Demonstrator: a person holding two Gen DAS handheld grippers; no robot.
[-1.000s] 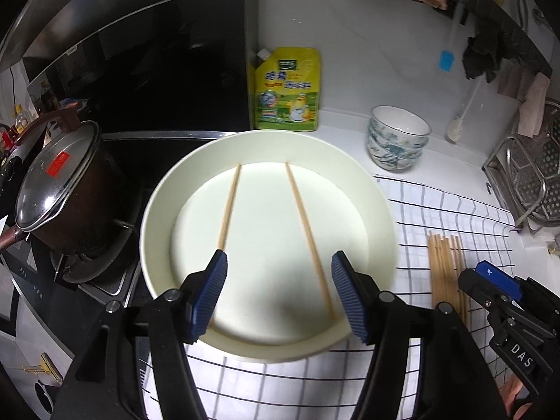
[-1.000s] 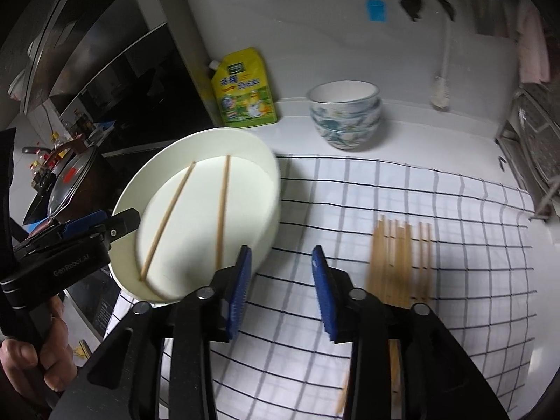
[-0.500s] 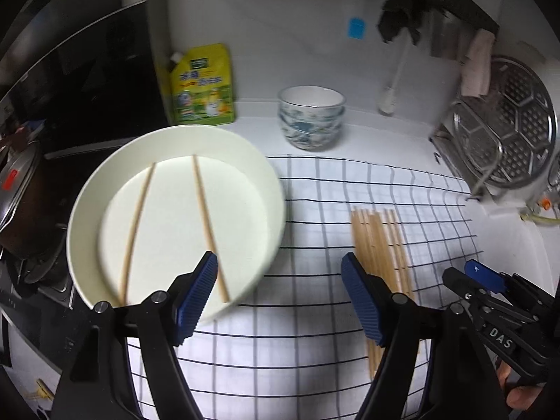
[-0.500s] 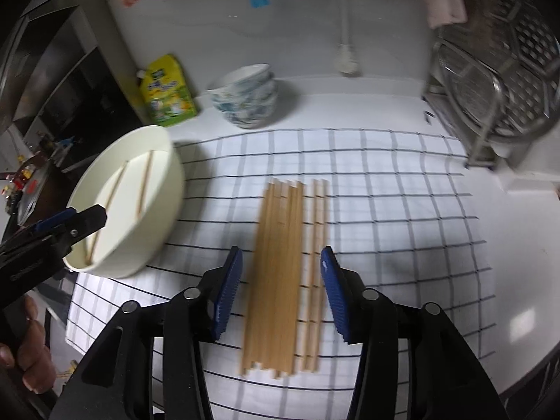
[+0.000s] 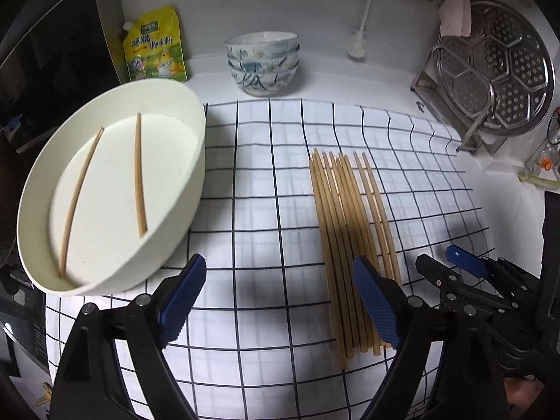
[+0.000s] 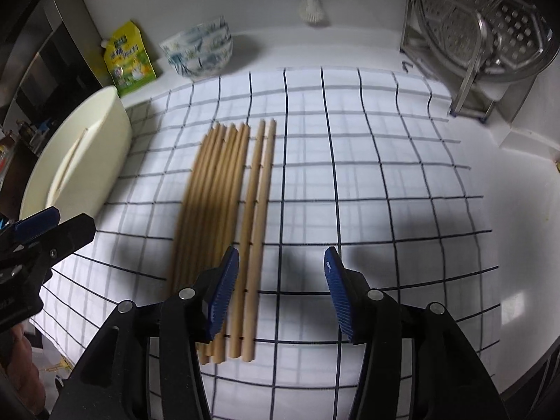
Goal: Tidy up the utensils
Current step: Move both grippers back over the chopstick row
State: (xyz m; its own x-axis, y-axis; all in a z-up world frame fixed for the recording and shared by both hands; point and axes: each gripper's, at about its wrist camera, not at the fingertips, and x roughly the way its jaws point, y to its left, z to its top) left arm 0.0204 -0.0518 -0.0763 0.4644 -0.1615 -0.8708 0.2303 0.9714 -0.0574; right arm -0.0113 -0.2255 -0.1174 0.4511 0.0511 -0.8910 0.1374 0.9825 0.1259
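Several wooden chopsticks (image 5: 350, 238) lie side by side on a white checked cloth (image 5: 266, 182); they also show in the right wrist view (image 6: 224, 224). A cream round dish (image 5: 182, 210) at the left holds two chopsticks (image 5: 139, 175). My left gripper (image 5: 280, 297) is open and empty above the cloth, between the dish and the row. My right gripper (image 6: 280, 280) is open and empty, its left finger over the near ends of the row. It also shows in the left wrist view (image 5: 465, 269).
A stack of patterned bowls (image 5: 262, 63) and a yellow pouch (image 5: 154, 49) stand at the back wall. A metal rack with a perforated steamer plate (image 5: 497, 66) is at the right. A dish brush (image 6: 311, 3) hangs on the wall.
Both grippers have swung right, from over the dish to over the cloth and the row of chopsticks. The right gripper's jaws have opened wider.
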